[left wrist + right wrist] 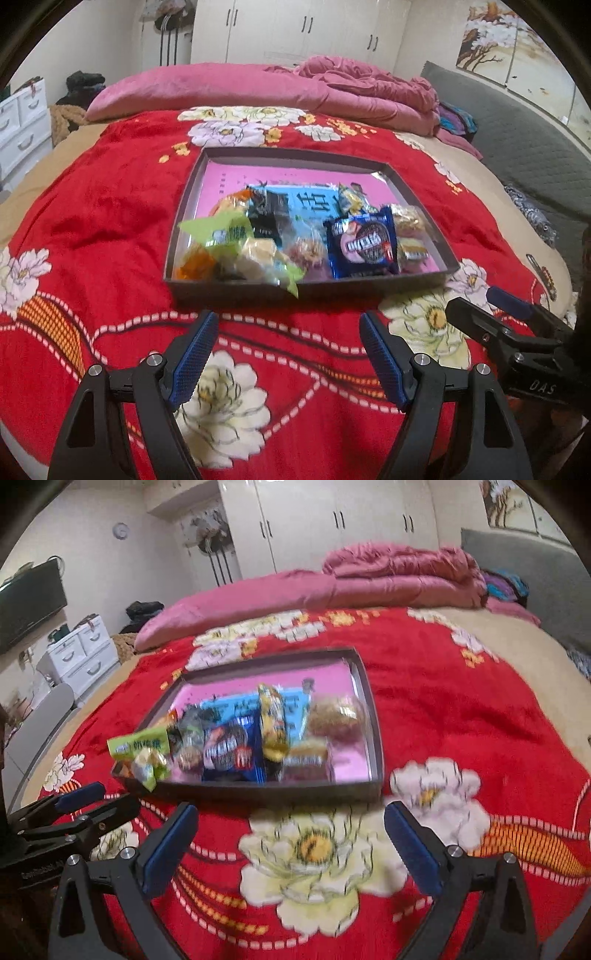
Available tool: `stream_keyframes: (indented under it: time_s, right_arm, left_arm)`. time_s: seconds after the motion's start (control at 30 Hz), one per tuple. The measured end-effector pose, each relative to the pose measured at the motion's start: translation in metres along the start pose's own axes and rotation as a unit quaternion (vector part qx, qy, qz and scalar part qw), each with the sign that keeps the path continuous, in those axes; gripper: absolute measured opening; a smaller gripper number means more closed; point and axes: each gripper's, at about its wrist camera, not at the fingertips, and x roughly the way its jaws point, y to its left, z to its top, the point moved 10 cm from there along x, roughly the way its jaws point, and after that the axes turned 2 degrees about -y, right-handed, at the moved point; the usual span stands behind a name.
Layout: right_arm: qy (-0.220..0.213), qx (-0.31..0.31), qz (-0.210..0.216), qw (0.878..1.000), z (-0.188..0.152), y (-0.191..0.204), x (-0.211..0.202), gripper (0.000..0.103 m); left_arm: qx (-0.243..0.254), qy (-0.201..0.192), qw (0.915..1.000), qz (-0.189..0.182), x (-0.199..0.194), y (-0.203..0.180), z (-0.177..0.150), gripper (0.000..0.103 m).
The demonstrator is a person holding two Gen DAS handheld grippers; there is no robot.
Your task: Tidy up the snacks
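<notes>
a bed with a red flowered plush blanket point(122, 206) carries a shallow dark grey cardboard tray point(184, 206) with a pink floor, holding wrapped snacks: a blue cookie packet point(364, 243), a green sachet point(221, 230). the left gripper point(288, 354) tilts downward just short of the tray's near wall, its fingers spread and bare. the right gripper point(291, 843) tilts likewise beside it, fingers wide apart with nothing between, the snacks lying beyond the fingertips.

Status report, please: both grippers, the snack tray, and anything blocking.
Left gripper open, empty. Right gripper open, empty. Snacks piled at tray's near end, green packet overhanging rim. Path clear.
</notes>
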Motion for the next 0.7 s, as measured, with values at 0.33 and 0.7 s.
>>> stream_keyframes:
  time_s: [0.33, 0.7]
  right_arm:
    - [-0.003, -0.014, -0.008, 1.0, -0.017, 0.007, -0.019, 0.102]
    - [-0.011, -0.041, -0.011, 0.999, -0.022, 0.021, -0.026, 0.102]
  left_arm:
    - [-0.019, 0.018, 0.9997, 0.006, -0.007, 0.007, -0.017, 0.08]
    - [-0.016, 0.024, 0.9995, 0.009, -0.009, 0.007, -0.024, 0.08]
